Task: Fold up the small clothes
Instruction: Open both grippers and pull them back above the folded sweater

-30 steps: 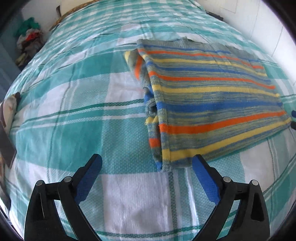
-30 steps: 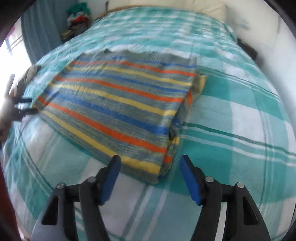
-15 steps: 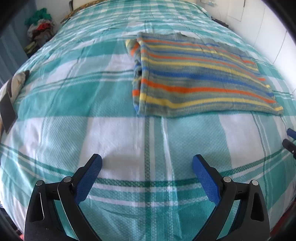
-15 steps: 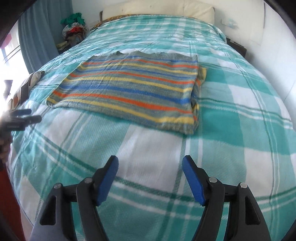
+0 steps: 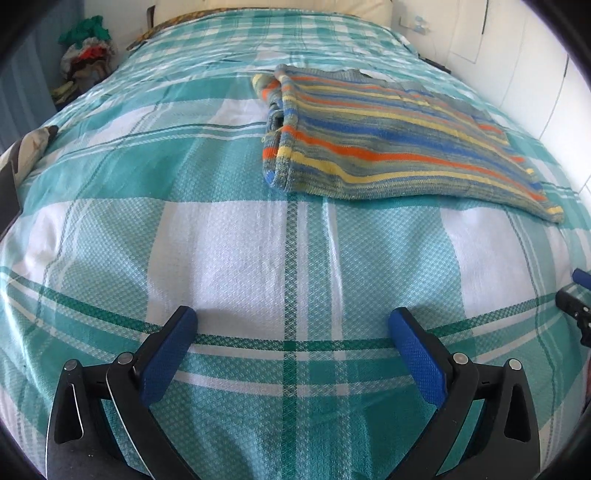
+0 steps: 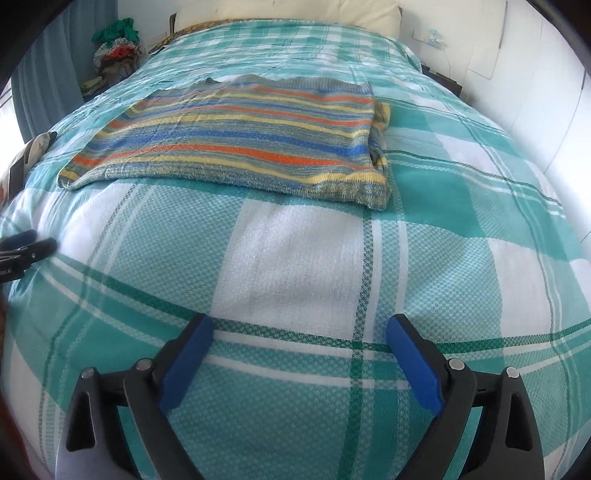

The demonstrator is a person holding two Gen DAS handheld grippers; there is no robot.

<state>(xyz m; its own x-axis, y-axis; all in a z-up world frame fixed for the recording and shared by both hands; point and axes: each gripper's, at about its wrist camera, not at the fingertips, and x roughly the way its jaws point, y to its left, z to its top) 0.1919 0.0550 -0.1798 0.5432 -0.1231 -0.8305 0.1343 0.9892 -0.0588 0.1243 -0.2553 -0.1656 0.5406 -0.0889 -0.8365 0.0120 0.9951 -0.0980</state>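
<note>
On the far left of the room, beside the bed, a heap of mixed clothes (image 5: 86,55) sits against a blue curtain (image 6: 44,85), and a dark-edged object (too cropped to identify) lies at the left edge of the bedcover (image 5: 221,236). That cover is a teal, white and green plaid, stretched over the whole mattress, with a cream pillow (image 6: 288,14) at the head.

Nearer the camera, the left gripper (image 5: 293,323) hangs over bare plaid at the foot end, its blue-padded jaws spread wide with only the cover showing between them. It touches no garment.

Farther up the bed, toward the middle, lies the striped knit garment (image 5: 391,136), flat and folded, in bands of orange, blue, yellow and grey-green. In the left wrist view its folded, thicker edge faces left, with a tucked-in part bunched along that side; in the right wrist view the same edge faces right. It rests well apart from both grippers.

Right of that, the right gripper (image 6: 299,332) also hangs over bare cover, angled downward. Its jaws have just been opening and now stand wide apart, with nothing between them. Each gripper's tip shows at the edge of the other's view. A white wall (image 5: 517,59) bounds the bed on the right.
</note>
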